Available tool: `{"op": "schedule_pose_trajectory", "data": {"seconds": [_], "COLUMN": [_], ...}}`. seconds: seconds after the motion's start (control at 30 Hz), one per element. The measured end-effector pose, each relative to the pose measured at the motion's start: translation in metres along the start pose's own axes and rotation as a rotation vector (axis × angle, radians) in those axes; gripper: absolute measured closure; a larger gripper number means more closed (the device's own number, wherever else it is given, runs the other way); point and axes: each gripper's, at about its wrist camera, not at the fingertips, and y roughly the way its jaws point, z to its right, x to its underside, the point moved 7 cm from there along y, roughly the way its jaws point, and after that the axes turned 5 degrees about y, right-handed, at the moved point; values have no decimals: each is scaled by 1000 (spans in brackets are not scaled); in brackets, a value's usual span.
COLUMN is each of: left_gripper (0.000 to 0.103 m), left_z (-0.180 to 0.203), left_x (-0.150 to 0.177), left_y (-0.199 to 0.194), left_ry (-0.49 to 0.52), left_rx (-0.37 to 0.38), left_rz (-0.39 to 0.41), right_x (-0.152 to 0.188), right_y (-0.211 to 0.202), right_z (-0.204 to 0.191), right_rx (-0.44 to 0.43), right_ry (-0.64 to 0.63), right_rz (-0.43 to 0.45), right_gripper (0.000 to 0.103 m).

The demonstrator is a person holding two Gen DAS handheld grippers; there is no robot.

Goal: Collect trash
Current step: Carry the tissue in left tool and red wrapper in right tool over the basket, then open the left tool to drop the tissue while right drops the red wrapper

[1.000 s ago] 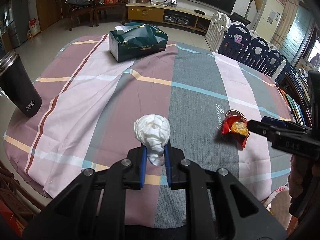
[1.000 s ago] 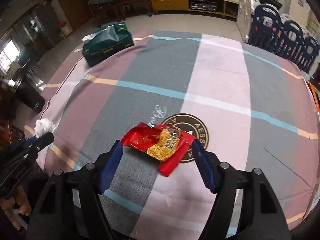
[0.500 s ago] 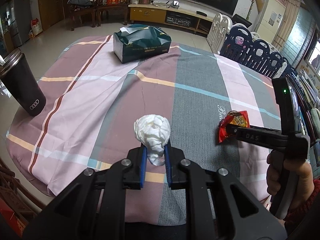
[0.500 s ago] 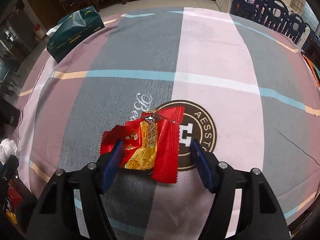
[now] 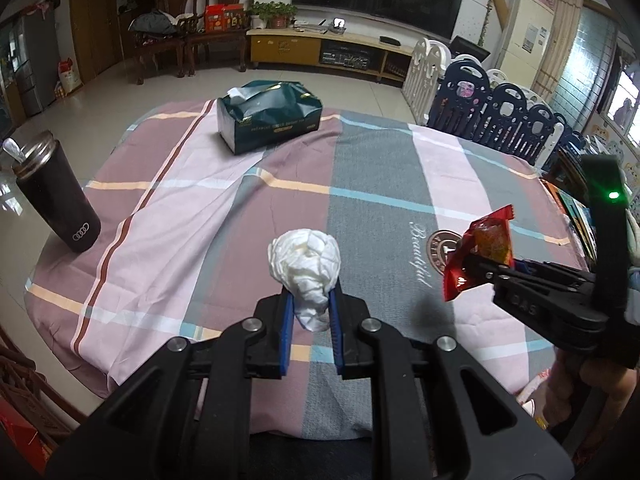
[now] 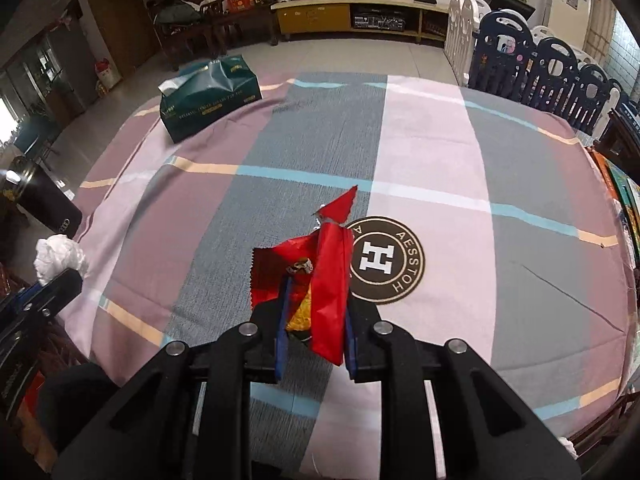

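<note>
Right wrist view, bottom centre: right gripper [image 6: 311, 334] jaws have just been closing and now pinch the red wrapper [image 6: 320, 280] between the blue pads; a second ago they stood wide either side of it while it lay flat on the cloth. The wrapper is now crumpled upright, its tip pointing up mid-frame, and looks clear of the cloth, though the fisheye angle makes the gap hard to judge. In the left wrist view the same wrapper [image 5: 482, 250] sits at right of frame, held up above the cloth by the black right tool. Left gripper [image 5: 310, 320], bottom centre of its view, is narrow and clamped on the white tissue wad [image 5: 306, 272], same grip as a second ago; the wad also shows at far left in the right view [image 6: 60, 258]. Further out: plaid tablecloth [image 5: 240, 220] with round logo patch [image 6: 386, 260], no other loose scraps seen on it. Black tumbler [image 5: 56, 200] at left edge, green tissue box [image 5: 270, 120] upper centre. So both trash pieces are in hand; pickup looks done, next is likely carrying them to a bin, none in view.
</note>
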Motion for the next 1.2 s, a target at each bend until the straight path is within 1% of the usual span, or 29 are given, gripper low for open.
{"op": "schedule_pose_trajectory", "data": {"seconds": [0.1,0.27,0.4,0.5,0.63,0.73,0.83,0.9,0.93,1.0,1.07,1.13,1.2], "left_gripper": [86,86,86,86,86,86,86,86,86,86,86,87,87], "left_z": [16,52,83,105,134,154,176,190,196,203,209,213,220], "left_x": [1,7,15,24,35,46,61,73,78,84,89,92,99], "left_y": [-15,-50,-81,-101,-126,-136,-143,-143,-142,-141,-139,-135,-129], "left_ry": [30,102,168,212,274,296,347,366,379,404,409,407,402], "left_rx": [25,84,130,168,219,287,326,386,400,401,429,453,503], "left_rz": [19,58,93,110,135,114,99,59,45,38,18,-6,-49], "right_x": [7,28,56,83,119,147,172,185,192,205,212,217,219], "right_y": [-44,-109,-158,-188,-210,-217,-220,-220,-219,-221,-225,-234,-241], "right_z": [9,29,50,69,89,99,108,118,124,135,144,153,162], "right_rx": [-9,-5,25,52,81,97,136,151,162,199,227,226,232], "right_ry": [20,73,111,150,197,221,227,248,263,276,285,309,330], "right_rz": [61,126,171,190,183,144,115,97,85,71,75,90,100], "right_gripper": [80,80,80,80,80,80,80,80,80,80,80,80,80]}}
